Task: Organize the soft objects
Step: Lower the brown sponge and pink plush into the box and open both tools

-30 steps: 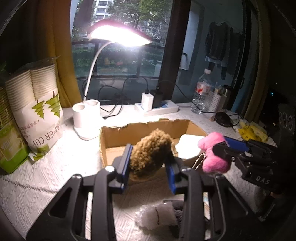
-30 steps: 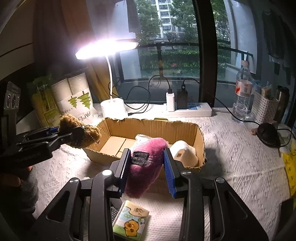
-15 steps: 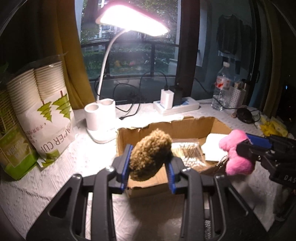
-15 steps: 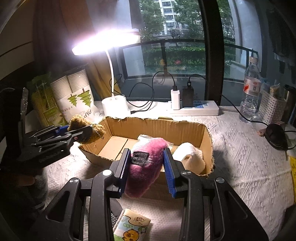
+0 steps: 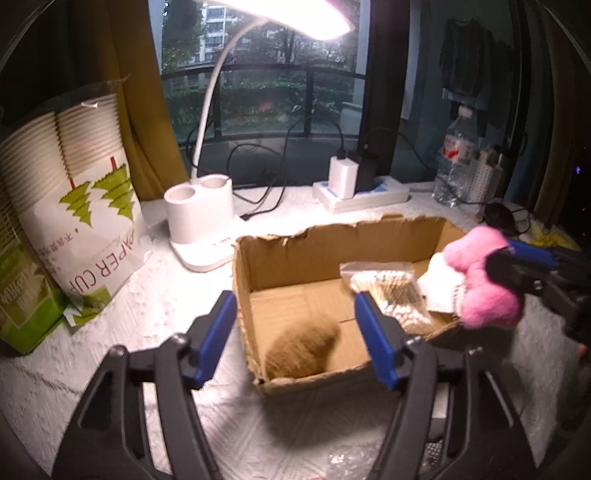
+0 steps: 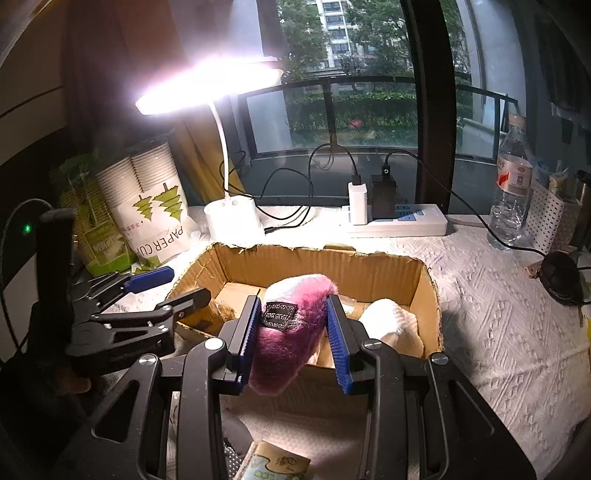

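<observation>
L gripper [image 5: 295, 328], lower centre of its frame: jaws just spread apart, nothing pinched. Brown plush [image 5: 301, 350], blurred, sits btwn them inside the near-left corner of the cardboard box [image 5: 314, 243]. R gripper [image 6: 291, 336], lower centre of its view, pinches a pink-purple plush [image 6: 291, 332] w/ black label over the box's near wall. White soft item [image 6: 391, 325] in box, right of it. Lamp [image 6: 207, 86] upper left; box on white tabletop [image 6: 498, 332].

The brown plush [image 5: 301, 347] in the cardboard box [image 5: 332, 240] is motion-blurred. The lamp head [image 5: 295, 14] is cut off by the frame's top edge. The tissue packet [image 6: 275, 463] runs off the bottom edge.
</observation>
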{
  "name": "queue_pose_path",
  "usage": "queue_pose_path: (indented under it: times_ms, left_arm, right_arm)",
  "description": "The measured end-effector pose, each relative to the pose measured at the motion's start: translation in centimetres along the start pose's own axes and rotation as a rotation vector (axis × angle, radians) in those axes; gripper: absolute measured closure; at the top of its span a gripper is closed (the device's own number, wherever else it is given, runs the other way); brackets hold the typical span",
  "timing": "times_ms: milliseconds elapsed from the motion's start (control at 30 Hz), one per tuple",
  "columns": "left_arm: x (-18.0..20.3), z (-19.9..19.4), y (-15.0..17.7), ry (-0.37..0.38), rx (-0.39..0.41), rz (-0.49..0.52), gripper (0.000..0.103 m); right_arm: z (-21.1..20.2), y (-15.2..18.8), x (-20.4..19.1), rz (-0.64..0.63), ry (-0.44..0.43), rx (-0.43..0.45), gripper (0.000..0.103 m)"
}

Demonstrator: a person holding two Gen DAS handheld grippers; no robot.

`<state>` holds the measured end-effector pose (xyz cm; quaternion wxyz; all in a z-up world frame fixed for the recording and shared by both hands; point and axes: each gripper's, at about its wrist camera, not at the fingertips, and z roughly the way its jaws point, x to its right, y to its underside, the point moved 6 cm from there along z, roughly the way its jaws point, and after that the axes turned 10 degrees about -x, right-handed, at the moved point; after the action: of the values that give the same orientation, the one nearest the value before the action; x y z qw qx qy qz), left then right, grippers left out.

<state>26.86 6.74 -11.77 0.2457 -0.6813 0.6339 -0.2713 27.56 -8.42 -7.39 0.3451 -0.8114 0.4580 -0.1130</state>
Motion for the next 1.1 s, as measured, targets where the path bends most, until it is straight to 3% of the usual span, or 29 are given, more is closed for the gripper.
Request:
queue_pose_path:
  times_ms: [367,533,667,1100]
  left_arm:
    - [-3.4,-1.3,0.3,0.023,0.014,-0.068,0.035]
    - [-4.1,0.5,0.9,0.033,-0.048,-0.072,0.035]
    - [-4.3,1.8,1.5,0.048,-0.094,-0.076,0.035]
    - [-4.5,3.3,1.7,0.061,-0.125,-0.091,0.030]
  right_arm:
    - [2.3,-1.8,-1.9,-0.012,-0.013,-0.011,0.065]
    - [3.7,-2.2,-3.1,-0.025,-0.026,-0.031,0.065]
    - [5.1,-1.9,-3.7,-0.034,-0.032,-0.062,0.065]
    - [9.2,-0.7,-4.9,-0.061,-0.024,-0.198,0.065]
